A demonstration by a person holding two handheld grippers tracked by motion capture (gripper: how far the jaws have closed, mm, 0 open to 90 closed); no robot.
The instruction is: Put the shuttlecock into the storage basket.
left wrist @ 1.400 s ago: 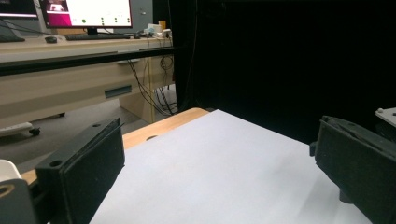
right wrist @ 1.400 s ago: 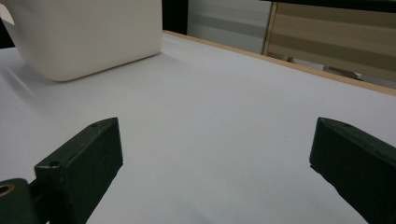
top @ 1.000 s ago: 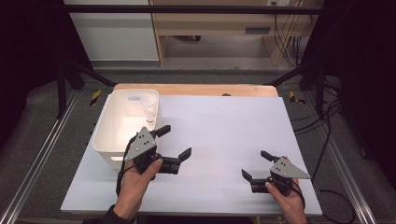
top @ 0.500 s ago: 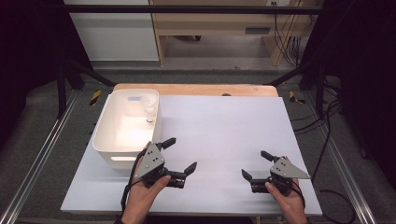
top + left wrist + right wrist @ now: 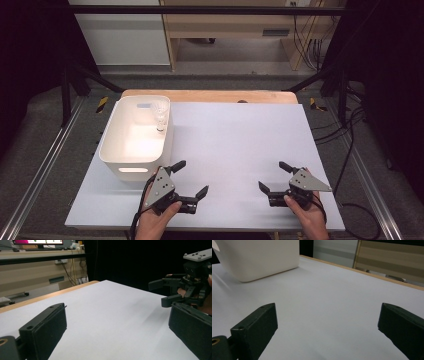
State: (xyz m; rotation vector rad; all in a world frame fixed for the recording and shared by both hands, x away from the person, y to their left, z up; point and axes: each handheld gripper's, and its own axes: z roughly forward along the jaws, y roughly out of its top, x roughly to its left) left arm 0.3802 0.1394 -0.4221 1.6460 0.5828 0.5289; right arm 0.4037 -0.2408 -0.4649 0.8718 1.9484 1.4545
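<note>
1. Take the white tub (image 5: 135,137) as your landmark. It sits on the far left part of the white table (image 5: 240,145), and a small clear glass item (image 5: 161,119) stands inside it, against the wall that faces the table's middle, toward the tub's far end. What kind of item it is I cannot tell.
2. Your left gripper (image 5: 191,177) rests just off the tub's near corner, jaws spread wide, holding nothing. The left gripper view shows bare table between its jaws, with your other tool across from it.
3. Your right gripper (image 5: 276,176) lies well apart from the tub, toward the table's opposite side, jaws likewise spread and empty. The right gripper view shows the tub's outer wall (image 5: 257,257) farther off.
4. My judgement: the left hand is plainly nearer. From it, the glass item lies beyond the tub's near wall, so you would reach up over the rim and forward along the tub's long axis.
</note>
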